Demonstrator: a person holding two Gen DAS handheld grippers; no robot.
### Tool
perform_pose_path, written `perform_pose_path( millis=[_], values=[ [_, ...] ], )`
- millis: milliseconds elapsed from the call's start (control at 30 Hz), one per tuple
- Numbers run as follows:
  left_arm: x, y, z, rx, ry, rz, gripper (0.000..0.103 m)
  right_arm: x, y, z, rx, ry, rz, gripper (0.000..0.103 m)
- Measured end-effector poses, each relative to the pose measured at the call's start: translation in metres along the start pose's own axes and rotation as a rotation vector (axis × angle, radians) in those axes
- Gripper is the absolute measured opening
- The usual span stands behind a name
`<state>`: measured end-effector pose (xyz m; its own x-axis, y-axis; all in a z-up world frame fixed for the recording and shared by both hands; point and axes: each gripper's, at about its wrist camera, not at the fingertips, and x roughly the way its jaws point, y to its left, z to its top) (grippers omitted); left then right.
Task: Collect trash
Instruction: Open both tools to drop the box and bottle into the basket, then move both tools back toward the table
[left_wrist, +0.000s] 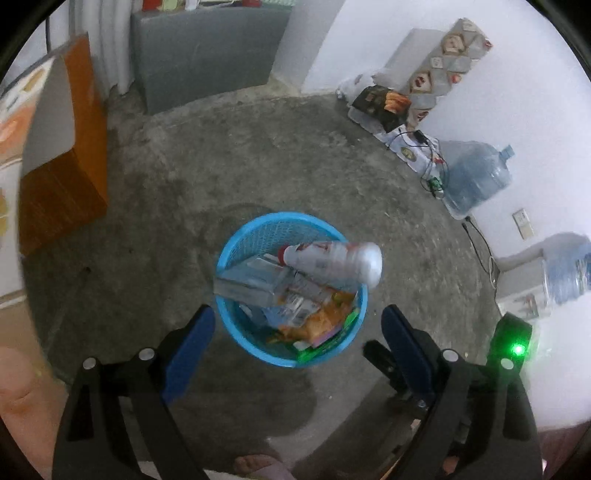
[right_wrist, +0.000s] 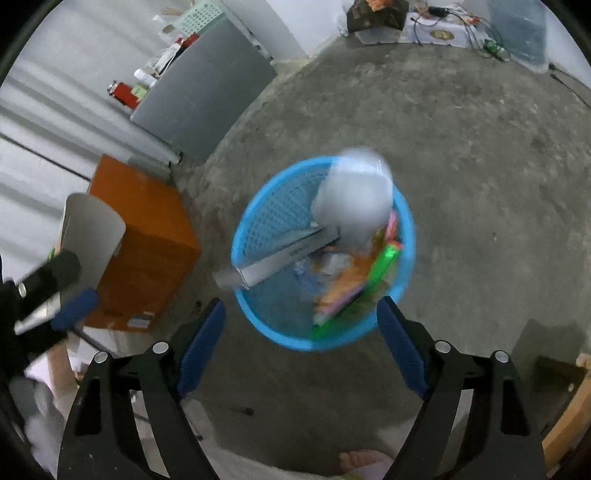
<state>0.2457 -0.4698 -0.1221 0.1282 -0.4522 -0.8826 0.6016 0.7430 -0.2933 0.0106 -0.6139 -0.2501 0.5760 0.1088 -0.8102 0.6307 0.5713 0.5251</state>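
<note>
Both grippers gape above blue basket; blurred white bottle indistinct.

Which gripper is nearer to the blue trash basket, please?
Right, it seems. The right gripper hangs open just above the near rim of the blue basket. The left gripper, also open, points at it from farther back, where it looks smaller.

A round blue mesh basket stands upright on the grey concrete floor, packed nearly to the rim. A white plastic bottle with a red cap and a red-printed label lies tilted across its far rim (blurred in the right wrist view). Beneath it sit a long grey carton, printed boxes, orange wrappers and a green packet.
</note>
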Motion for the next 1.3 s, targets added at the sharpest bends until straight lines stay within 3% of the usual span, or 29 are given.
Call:
perform_pose_path(
  millis=[233,400,533,700,833,1100,1300],
  values=[
    [-0.07,0.012,-0.032,0.01,-0.112,-0.048,0.089,-0.04,-0.011,-0.027,-0.068,-0.052,-0.02,0.079],
    [-0.135,0.014,-0.071,0.055,-0.224,-0.053,0.089,-0.077,0.005,-0.049,-0.168,-0.145,-0.036,0.079],
    [-0.186,0.02,-0.111,0.05,-0.323,-0.025,0.089,-0.119,0.034,-0.07,-0.293,-0.258,-0.01,0.081],
    [-0.245,0.03,-0.16,0.044,-0.448,0.016,0.089,-0.161,0.076,-0.092,-0.439,-0.39,0.047,0.094],
    [-0.291,0.05,-0.2,0.011,-0.54,0.061,0.094,-0.19,0.114,-0.115,-0.547,-0.483,0.083,0.095],
    [-0.32,0.092,-0.263,-0.126,-0.54,0.097,0.095,-0.21,0.16,-0.16,-0.653,-0.53,0.121,0.095],
    [-0.34,0.105,-0.294,-0.202,-0.574,0.204,0.097,-0.215,0.195,-0.196,-0.76,-0.513,0.117,0.095]
  ],
)
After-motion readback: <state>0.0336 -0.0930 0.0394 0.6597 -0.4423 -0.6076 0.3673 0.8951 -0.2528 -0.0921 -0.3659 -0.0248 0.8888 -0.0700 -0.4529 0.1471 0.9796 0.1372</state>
